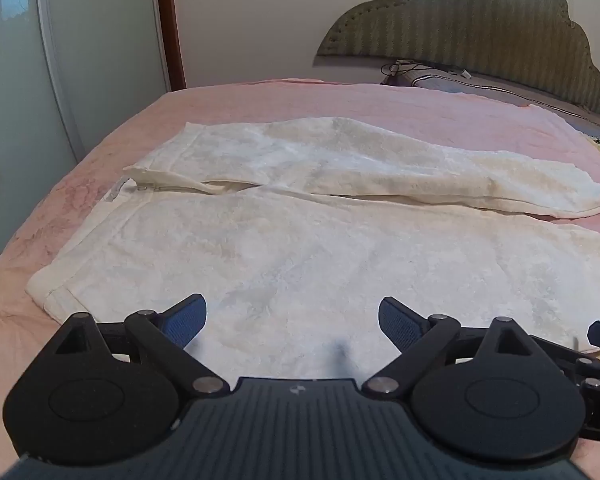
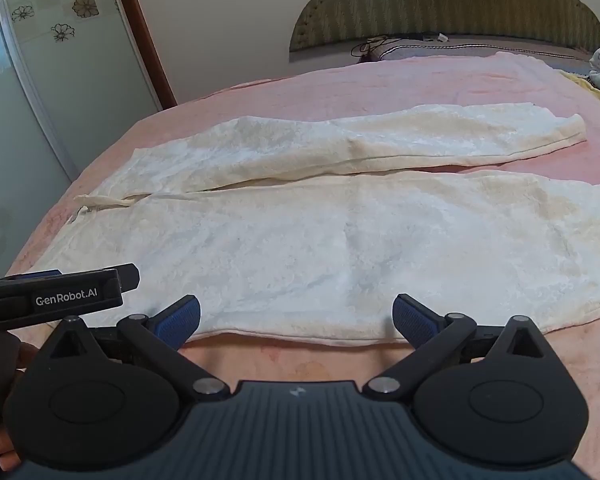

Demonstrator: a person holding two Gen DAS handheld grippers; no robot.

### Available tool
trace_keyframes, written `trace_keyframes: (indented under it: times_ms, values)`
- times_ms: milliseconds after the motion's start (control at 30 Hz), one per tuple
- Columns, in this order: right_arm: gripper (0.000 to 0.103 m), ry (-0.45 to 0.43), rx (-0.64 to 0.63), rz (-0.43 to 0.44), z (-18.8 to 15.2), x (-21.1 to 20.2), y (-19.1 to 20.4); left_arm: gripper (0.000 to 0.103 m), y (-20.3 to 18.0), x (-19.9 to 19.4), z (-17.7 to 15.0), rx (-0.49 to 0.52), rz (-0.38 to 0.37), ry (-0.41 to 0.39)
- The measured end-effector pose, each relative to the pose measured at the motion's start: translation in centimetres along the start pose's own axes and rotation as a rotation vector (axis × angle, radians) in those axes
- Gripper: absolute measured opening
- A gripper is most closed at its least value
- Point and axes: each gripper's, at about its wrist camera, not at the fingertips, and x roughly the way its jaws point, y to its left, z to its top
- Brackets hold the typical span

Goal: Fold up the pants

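Because the folding has not begun yet, the white pants (image 1: 300,248) lie spread out flat on the pink bedspread (image 1: 260,100), filling the middle of the bed. The waist is at the left and the two legs stretch away to the right, side by side, with a thin gap between them. Laid out this way, I think one leg can be flipped over onto the other.

A person holds both sets of tongs low over the near side of the pants, tipped down toward the cloth. The left gripper (image 1: 292,320) has its jaws wide apart with nothing in them, and it hangs above the near leg. The right gripper (image 2: 296,316) is wide apart and empty too. It sits right at the near edge of the cloth, where the pants meet the pink cover. That looks like a good place to pinch the edge.

The green headboard (image 2: 440,4) stands far behind, well apart from the pants.
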Motion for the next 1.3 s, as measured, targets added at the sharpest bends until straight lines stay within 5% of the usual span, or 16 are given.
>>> trace_keyframes:
  times_ms: [1300]
  values:
    - [0.103,0.025,-0.016,0.037,-0.39,0.40,-0.21,0.095,0.46,0.54,-0.21,-0.016,0.015,0.025]
